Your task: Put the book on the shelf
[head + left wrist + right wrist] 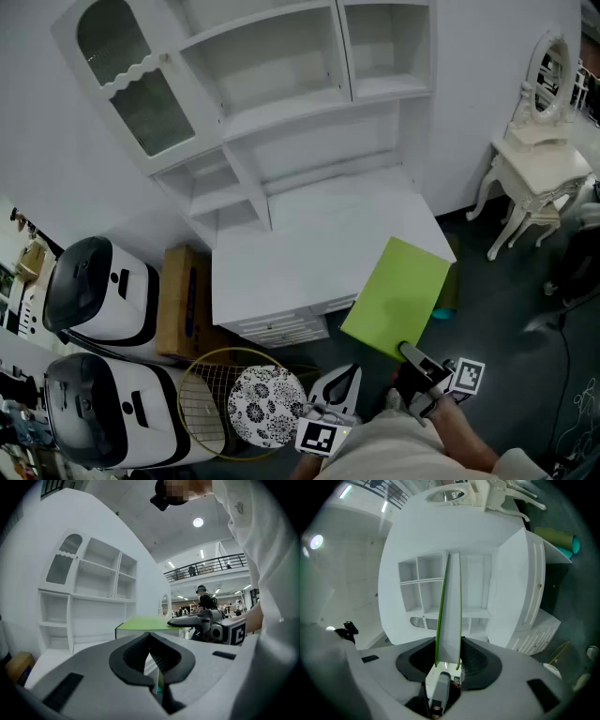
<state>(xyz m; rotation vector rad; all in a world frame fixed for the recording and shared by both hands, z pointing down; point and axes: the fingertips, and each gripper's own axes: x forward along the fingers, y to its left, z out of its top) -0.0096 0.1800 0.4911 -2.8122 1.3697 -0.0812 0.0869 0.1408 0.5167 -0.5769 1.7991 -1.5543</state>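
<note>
The right gripper has its fingers clamped on the green book, held up beside the white surface. The left gripper has its fingers together, holding nothing. Next, the book must go up to the shelf.

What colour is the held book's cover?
Lime green; the flat hardcover book shows best in the head view.
</note>
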